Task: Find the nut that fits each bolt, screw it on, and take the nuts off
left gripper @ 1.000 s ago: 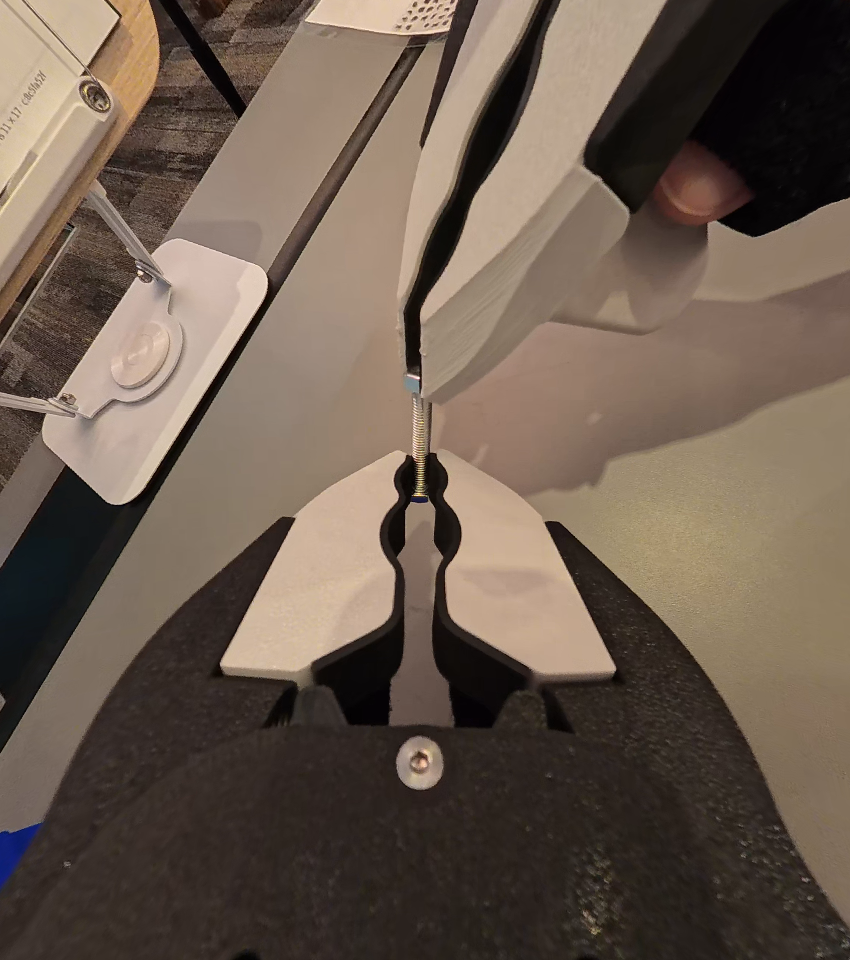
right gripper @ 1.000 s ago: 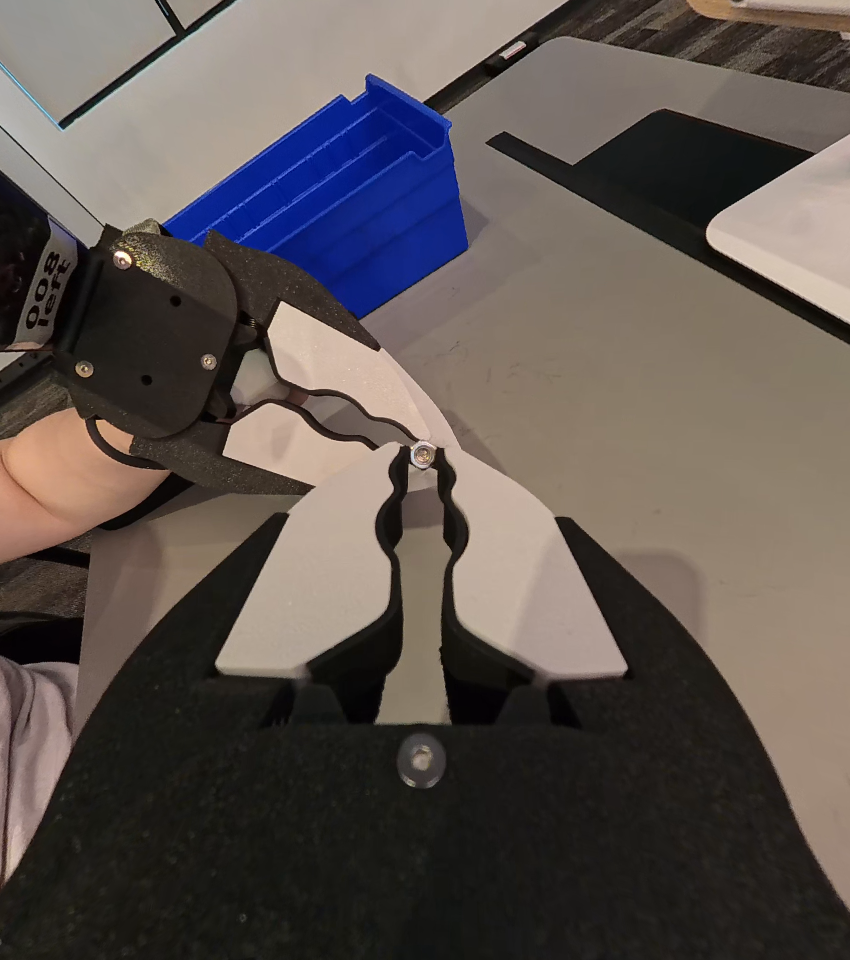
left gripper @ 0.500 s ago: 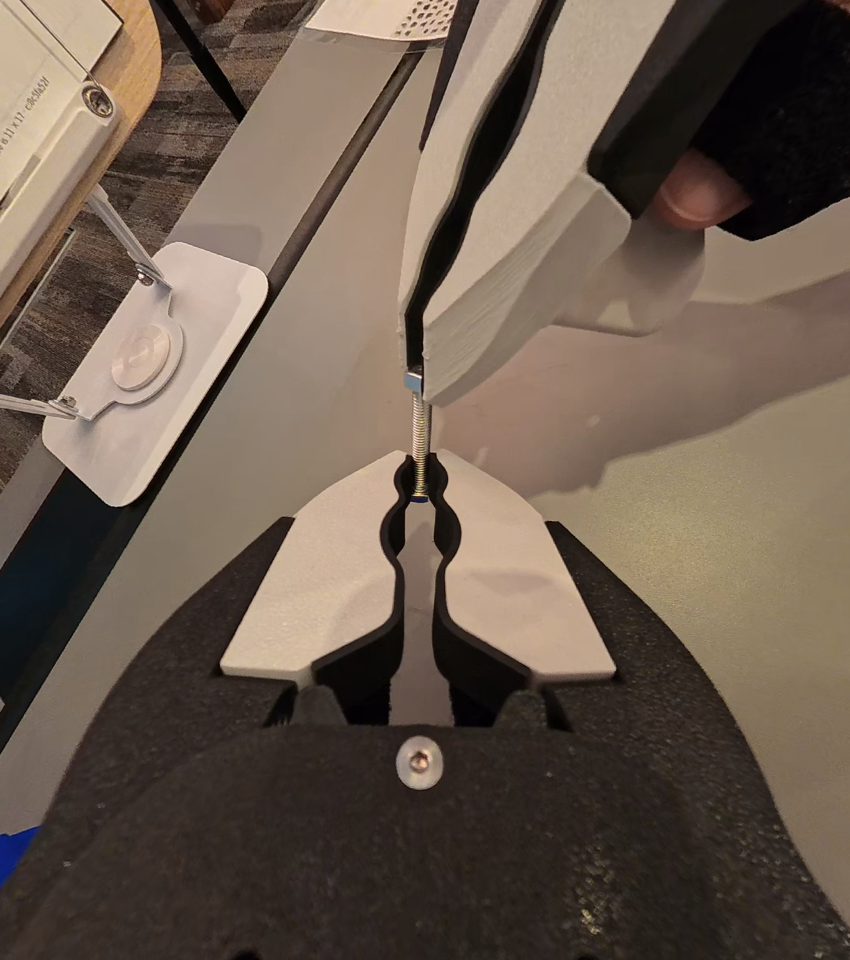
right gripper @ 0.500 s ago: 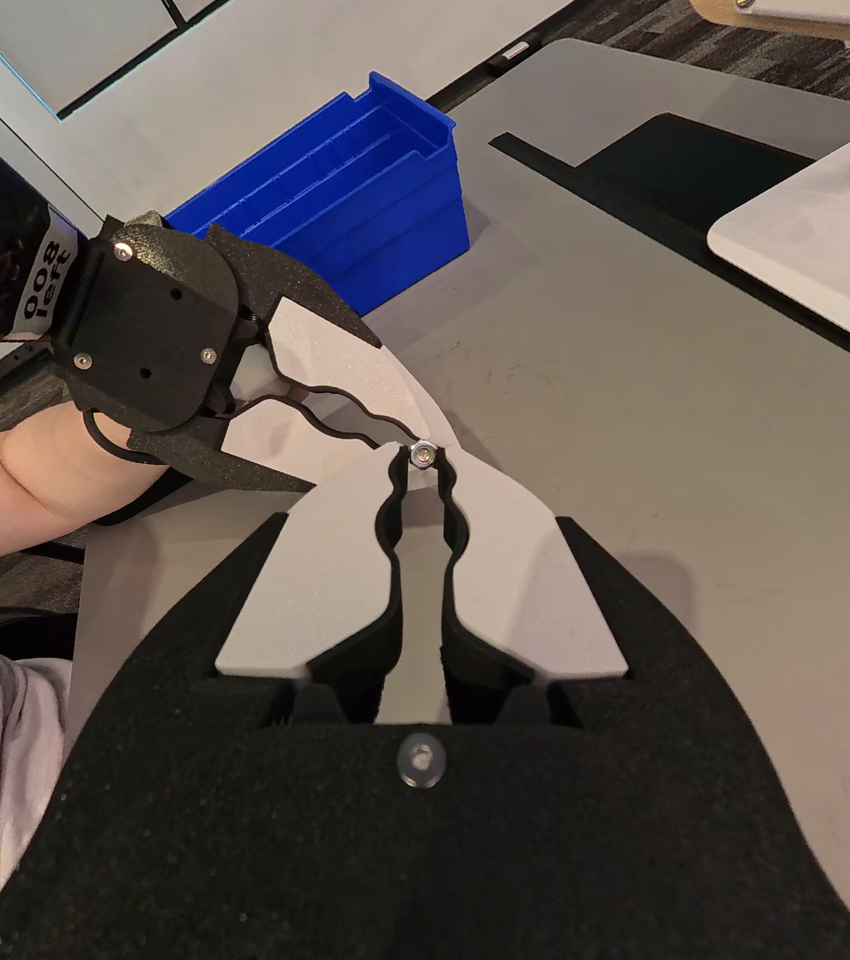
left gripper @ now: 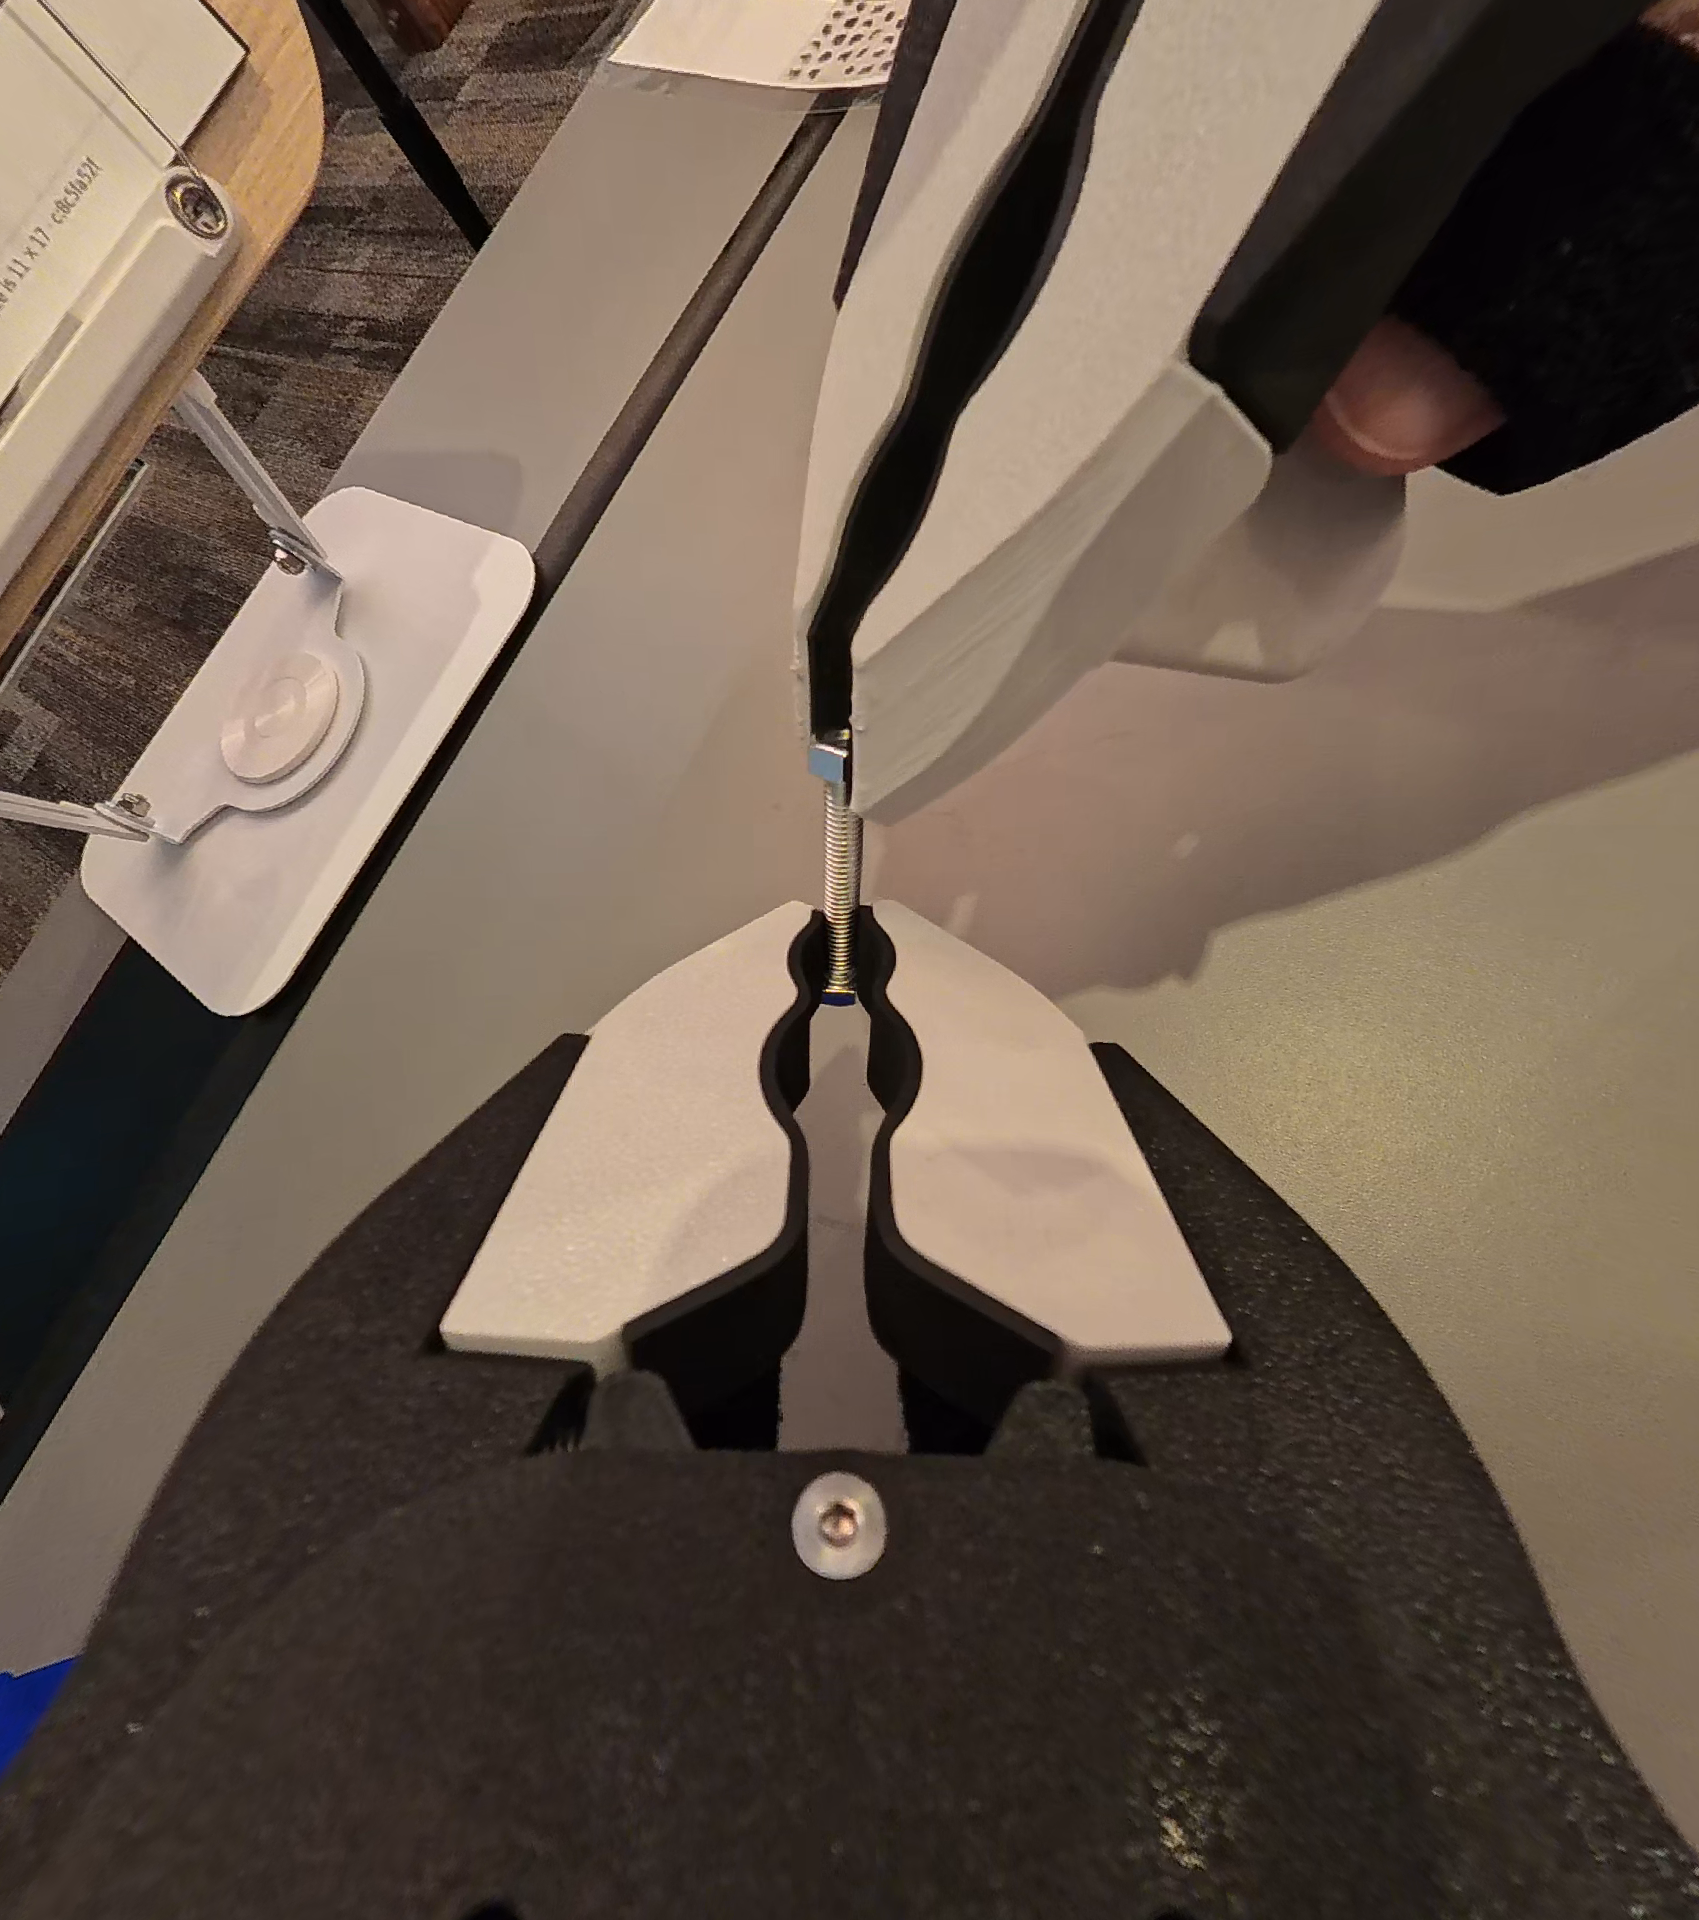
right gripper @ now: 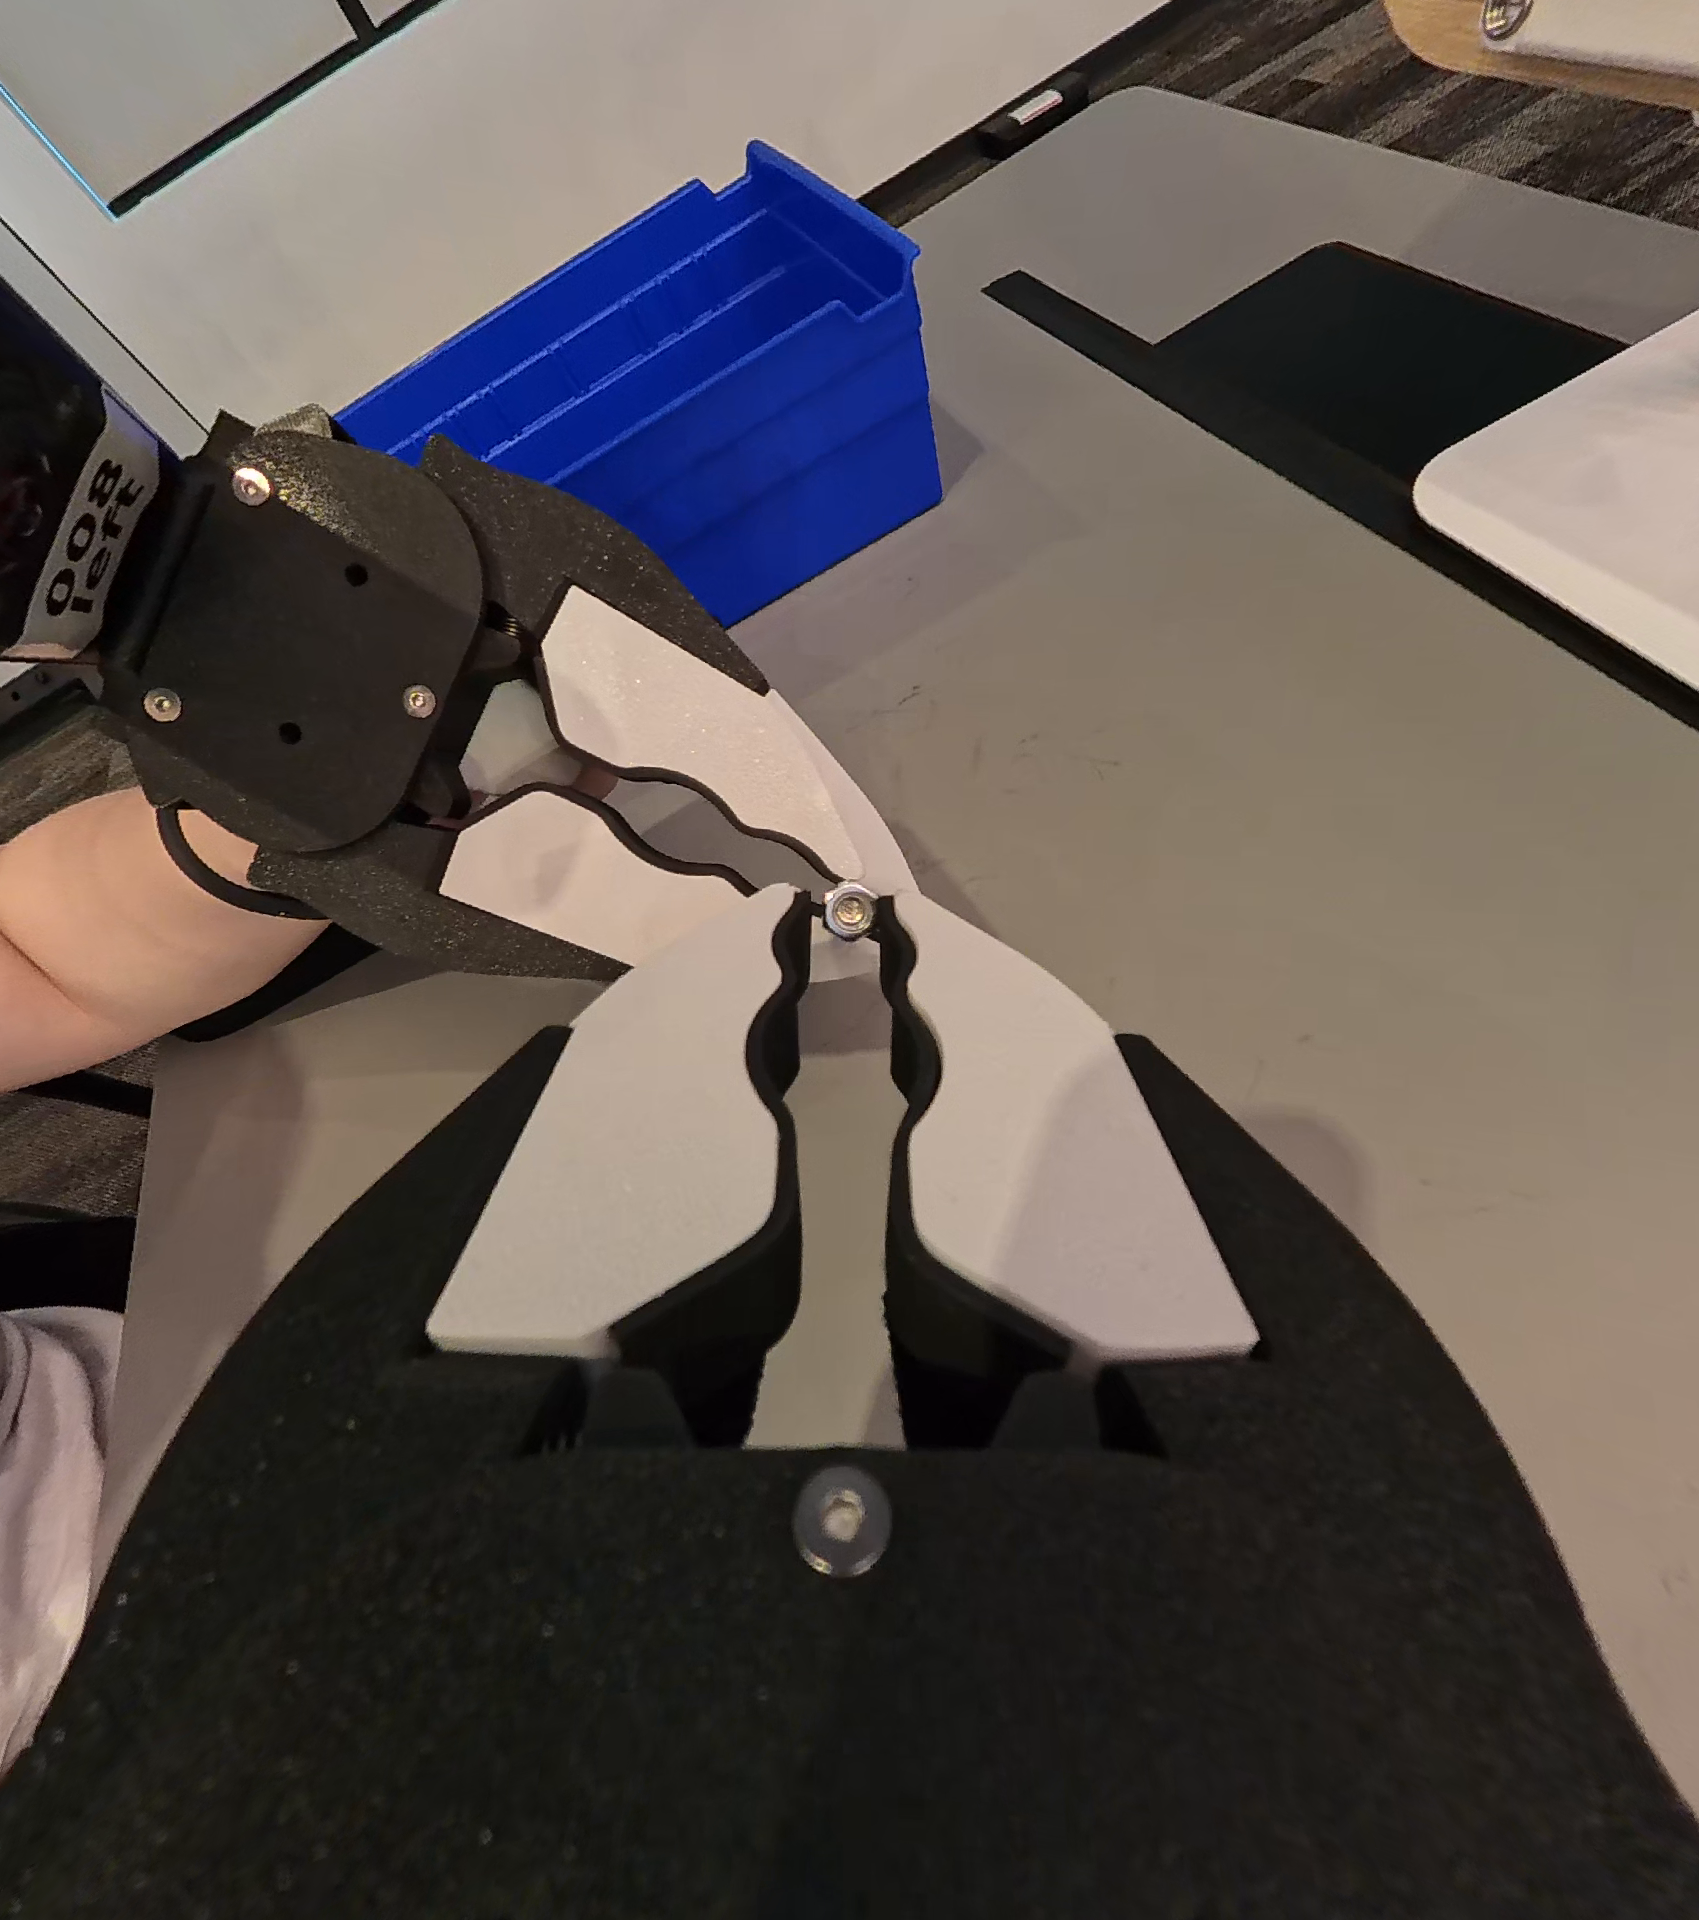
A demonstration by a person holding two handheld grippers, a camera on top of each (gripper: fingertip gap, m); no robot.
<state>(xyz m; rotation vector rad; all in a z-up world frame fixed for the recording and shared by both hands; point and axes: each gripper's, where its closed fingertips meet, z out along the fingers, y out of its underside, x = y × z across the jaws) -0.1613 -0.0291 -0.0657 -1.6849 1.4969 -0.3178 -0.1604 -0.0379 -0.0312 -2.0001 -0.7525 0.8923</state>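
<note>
The left claw (left gripper: 837,940) is pinched nearly closed on the lower end of a thin threaded bolt (left gripper: 841,883), which stands out at 12 o'clock from its tips. The right claw (right gripper: 843,914) is narrowed onto a small hex nut (right gripper: 847,912) at the bolt's far end; in the left wrist view that nut (left gripper: 830,754) sits at the tip of the descending claw. Both parts look light, rigid, smooth metal, likely to slip or cock if squeezed off-centre, so the nut is best gripped across its flats and the bolt low on the shank. The grey tabletop (right gripper: 1240,831) below is open; a blue bin (right gripper: 720,416) lies at 11 o'clock, a white stand base (right gripper: 1603,499) at 2 o'clock.
</note>
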